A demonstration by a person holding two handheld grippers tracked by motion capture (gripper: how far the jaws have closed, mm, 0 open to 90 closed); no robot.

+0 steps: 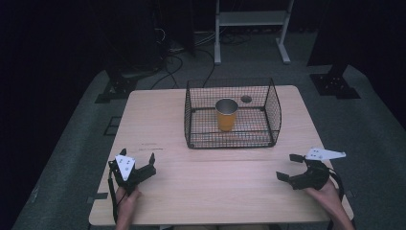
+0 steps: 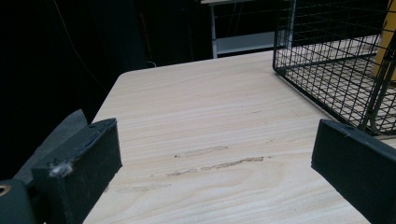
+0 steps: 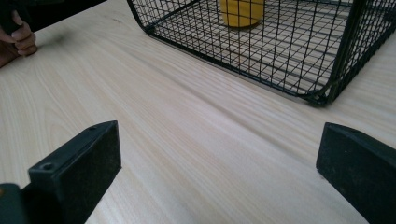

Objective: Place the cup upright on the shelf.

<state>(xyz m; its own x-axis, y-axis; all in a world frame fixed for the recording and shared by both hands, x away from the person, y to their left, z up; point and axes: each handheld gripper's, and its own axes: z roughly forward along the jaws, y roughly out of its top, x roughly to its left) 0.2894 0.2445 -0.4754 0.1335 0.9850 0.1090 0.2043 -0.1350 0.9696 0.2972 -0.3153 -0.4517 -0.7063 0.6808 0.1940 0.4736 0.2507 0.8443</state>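
Room: dark curtains are hanging all around, grey carpet is lying underfoot, and one white metal frame is standing behind the table (image 1: 158, 120), with cables trailing beside it.
Surface: pale wood-grain top with rounded corners, lightly scuffed in the left gripper view, is carrying everything.
Cup (image 1: 226, 114): one orange cup with a silvery rim is standing upright inside the basket, roughly at its middle, well apart from both grippers.
Basket (image 1: 273, 103): one black wire-mesh basket with rounded corners and an open top is sitting on the far half of the table; its mesh wall is standing between the cup and each gripper.
Hole (image 1: 246, 99): one small round opening is showing in the tabletop behind the cup, seen through the mesh.
Left gripper (image 1: 138, 160): it is resting at the near left of the table in the person's hand, jaws spread wide and holding nothing, bare wood lying between them.
Right gripper (image 1: 289, 166): it is resting at the near right, jaws likewise spread wide and empty, pointing toward the basket's near corner.
Count: two grippers, one basket, one cup.
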